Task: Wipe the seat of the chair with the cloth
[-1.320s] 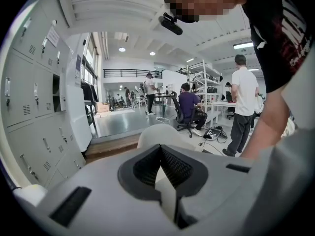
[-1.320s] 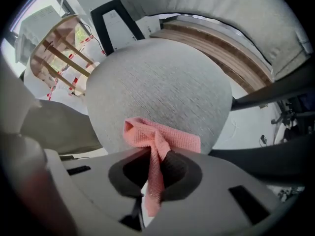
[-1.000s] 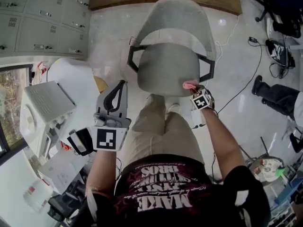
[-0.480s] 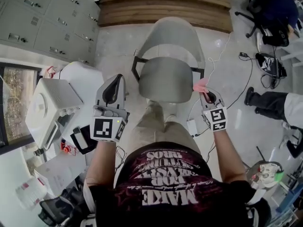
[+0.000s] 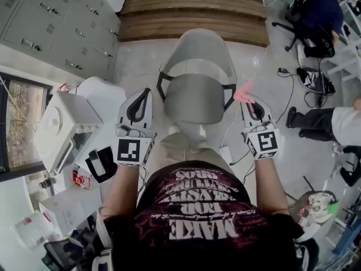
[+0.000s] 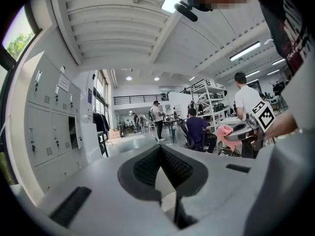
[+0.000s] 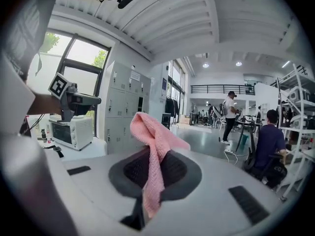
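The grey chair [image 5: 193, 99] stands on the floor in front of me, its seat bare. My right gripper [image 5: 248, 99] is held in the air to the right of the chair's right armrest, shut on the pink cloth [image 5: 243, 91]. That cloth [image 7: 154, 154] is pinched between the jaws and sticks up past their tips with a fold hanging over. My left gripper [image 5: 145, 92] hovers left of the chair's left armrest, shut with nothing in it [image 6: 160, 149]. From the left gripper view, the cloth [image 6: 225, 133] shows at the right.
A white oven [image 5: 60, 127] sits on a white table [image 5: 98, 92] at my left. Grey lockers [image 5: 51, 21] line the far left and a wooden step [image 5: 192, 16] lies beyond the chair. Cables [image 5: 285, 92], an office chair [image 5: 316, 16] and a seated person's legs [image 5: 316, 120] are at right.
The right gripper, with the cloth in it, has come away from the seat's front right corner, out to the right of the armrest. The left gripper has risen a little.
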Tool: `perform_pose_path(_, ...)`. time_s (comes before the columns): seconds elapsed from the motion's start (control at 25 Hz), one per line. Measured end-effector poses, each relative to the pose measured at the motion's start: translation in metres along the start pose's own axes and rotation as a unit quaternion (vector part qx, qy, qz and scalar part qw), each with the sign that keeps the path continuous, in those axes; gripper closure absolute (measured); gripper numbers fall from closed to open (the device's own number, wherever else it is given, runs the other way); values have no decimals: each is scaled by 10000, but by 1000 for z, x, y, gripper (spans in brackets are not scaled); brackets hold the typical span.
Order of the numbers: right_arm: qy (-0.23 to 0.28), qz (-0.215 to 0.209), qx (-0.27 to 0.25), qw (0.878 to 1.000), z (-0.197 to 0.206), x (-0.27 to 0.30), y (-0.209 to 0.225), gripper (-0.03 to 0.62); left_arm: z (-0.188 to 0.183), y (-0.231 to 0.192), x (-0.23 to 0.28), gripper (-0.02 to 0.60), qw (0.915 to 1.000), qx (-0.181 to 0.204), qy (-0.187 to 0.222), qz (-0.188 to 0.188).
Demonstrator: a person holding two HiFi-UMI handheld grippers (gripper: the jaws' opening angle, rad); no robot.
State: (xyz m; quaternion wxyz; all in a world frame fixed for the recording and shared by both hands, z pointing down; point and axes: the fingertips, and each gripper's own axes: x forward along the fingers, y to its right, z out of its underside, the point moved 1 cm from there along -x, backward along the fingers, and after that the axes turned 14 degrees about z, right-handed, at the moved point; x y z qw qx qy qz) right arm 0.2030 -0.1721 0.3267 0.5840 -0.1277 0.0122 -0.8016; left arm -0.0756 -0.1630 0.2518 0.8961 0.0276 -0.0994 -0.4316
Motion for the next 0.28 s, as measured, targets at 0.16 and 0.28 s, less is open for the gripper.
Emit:
perform_pose_path(0.16,52,48,117,9999,-14,-4,-7,566,-11,2,-3,578,9999,60,99,113)
perform_pose_path(0.28,48,51,131,9999,-23,-8,-15,566,-20,0,-7,578,9996,126,177,164)
